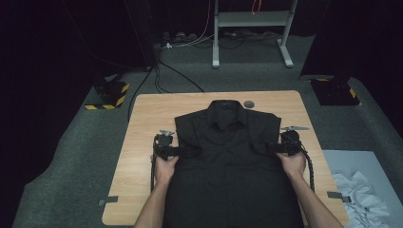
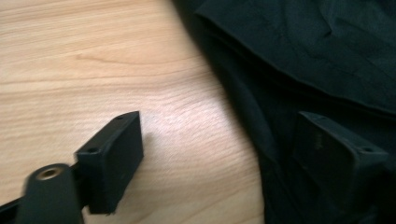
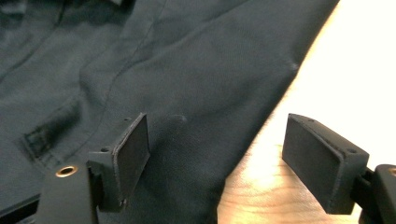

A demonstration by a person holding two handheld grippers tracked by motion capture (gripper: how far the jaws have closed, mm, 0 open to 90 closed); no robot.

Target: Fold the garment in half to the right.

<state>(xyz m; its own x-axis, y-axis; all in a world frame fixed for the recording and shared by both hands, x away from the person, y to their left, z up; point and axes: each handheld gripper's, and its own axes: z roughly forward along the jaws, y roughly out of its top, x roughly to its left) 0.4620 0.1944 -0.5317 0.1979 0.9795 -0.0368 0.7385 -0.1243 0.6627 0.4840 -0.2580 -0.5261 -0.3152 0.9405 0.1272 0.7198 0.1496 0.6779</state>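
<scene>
Black shirt (image 1: 228,161) lies flat, front up, on the wooden surface (image 1: 142,123). Collar points to the far edge, hem runs off the near edge toward the person; long axis goes near to far. The sides look already folded in, since the outline is a narrow rectangle with no sleeves spread out (judgement from shape only).

Left gripper (image 1: 167,148) sits at the shirt's left edge, about chest height. In the left gripper view its jaws are wide apart and straddle the fabric edge: one jaw over bare wood (image 2: 93,93), the other over the dark cloth (image 2: 303,70), where a folded layer shows. Nothing is pinched.

Right gripper (image 1: 285,145) mirrors it at the shirt's right edge. The right gripper view shows jaws wide open as well, one above the shirt front (image 3: 187,70), the other above the pale wood (image 3: 355,70), with the fabric edge running between them. No hold on the cloth.

Both grippers are level with each other, equally near the shirt, one to each side, pointing inward across the short axis.

Further out: a small grey round object (image 1: 249,104) on the surface just beside the collar, white crumpled cloth (image 1: 361,194) on the floor to the right, a metal stand (image 1: 252,28) beyond.

Next move likely calls for closing on both side edges together.
</scene>
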